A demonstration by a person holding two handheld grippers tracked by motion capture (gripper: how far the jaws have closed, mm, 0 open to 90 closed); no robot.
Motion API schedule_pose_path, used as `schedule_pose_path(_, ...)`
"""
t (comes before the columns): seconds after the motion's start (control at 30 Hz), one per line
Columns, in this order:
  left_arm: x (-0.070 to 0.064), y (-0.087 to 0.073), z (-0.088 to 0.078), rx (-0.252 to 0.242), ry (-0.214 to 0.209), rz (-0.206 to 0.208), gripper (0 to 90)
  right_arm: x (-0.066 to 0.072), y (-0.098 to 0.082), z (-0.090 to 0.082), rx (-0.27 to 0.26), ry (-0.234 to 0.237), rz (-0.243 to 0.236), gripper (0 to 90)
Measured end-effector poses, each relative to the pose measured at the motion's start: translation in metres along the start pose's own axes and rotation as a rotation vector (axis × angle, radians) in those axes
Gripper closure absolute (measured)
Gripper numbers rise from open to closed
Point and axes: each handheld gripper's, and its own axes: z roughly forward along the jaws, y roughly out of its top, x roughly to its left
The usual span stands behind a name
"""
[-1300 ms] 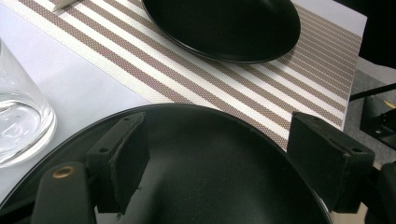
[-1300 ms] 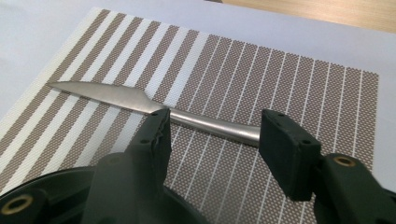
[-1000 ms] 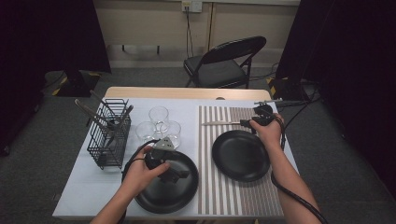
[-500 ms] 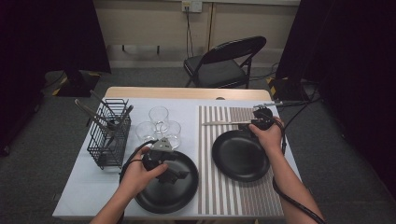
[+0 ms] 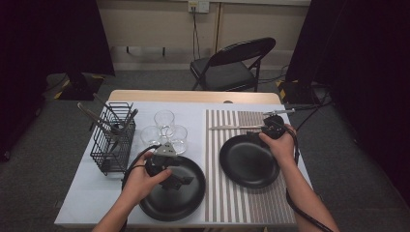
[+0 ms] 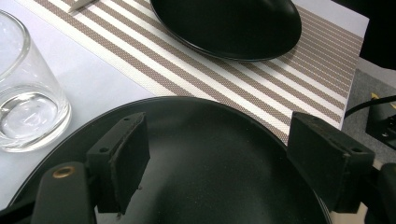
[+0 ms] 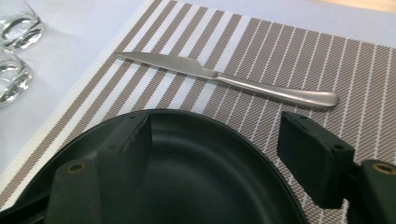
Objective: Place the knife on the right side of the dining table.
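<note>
The right gripper (image 7: 212,161), jaws just opened wide and empty over the right plate (image 7: 187,177), faces the knife (image 7: 224,79) lying crosswise on the striped placemat (image 7: 280,51) just beyond, nearer this hand.

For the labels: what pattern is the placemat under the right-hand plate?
Brown and white stripes on the placemat, clearest in the right gripper view.

One high camera and two close ones riding the grippers

The high view looks forward and down over the whole table (image 5: 87,208), from the person's side. The left gripper view sits low and close over the near-left black plate (image 6: 201,158), facing right toward the striped mat (image 6: 261,88). The right gripper view hovers close at the right plate (image 7: 187,168), facing the far knife (image 7: 224,77); all three share the mat.
</note>
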Motion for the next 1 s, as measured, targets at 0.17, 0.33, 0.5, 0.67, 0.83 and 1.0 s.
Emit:
schedule_pose_path(0.17,0.000,-0.002,-0.002,-0.002,0.002,-0.005,20.9,0.003,-0.002,-0.003,0.005,0.002,-0.014,23.8)
schedule_pose_path(0.33,0.000,-0.004,-0.003,-0.001,0.005,-0.008,20.9,0.006,-0.006,-0.008,0.001,0.006,-0.023,23.5)
schedule_pose_path(0.5,0.001,-0.006,-0.006,-0.005,0.012,-0.013,20.9,0.007,-0.013,-0.012,-0.003,0.011,-0.018,21.3)
schedule_pose_path(0.67,0.001,-0.007,-0.009,-0.008,0.014,-0.024,21.0,0.007,-0.018,-0.015,-0.010,0.014,-0.029,19.6)
schedule_pose_path(0.83,0.003,-0.010,-0.011,-0.020,0.013,-0.026,21.0,0.009,-0.023,-0.018,-0.004,0.022,-0.018,19.2)
schedule_pose_path(1.0,0.005,-0.012,-0.014,-0.010,0.029,-0.031,21.0,0.014,-0.025,-0.020,-0.011,0.028,-0.041,19.2)
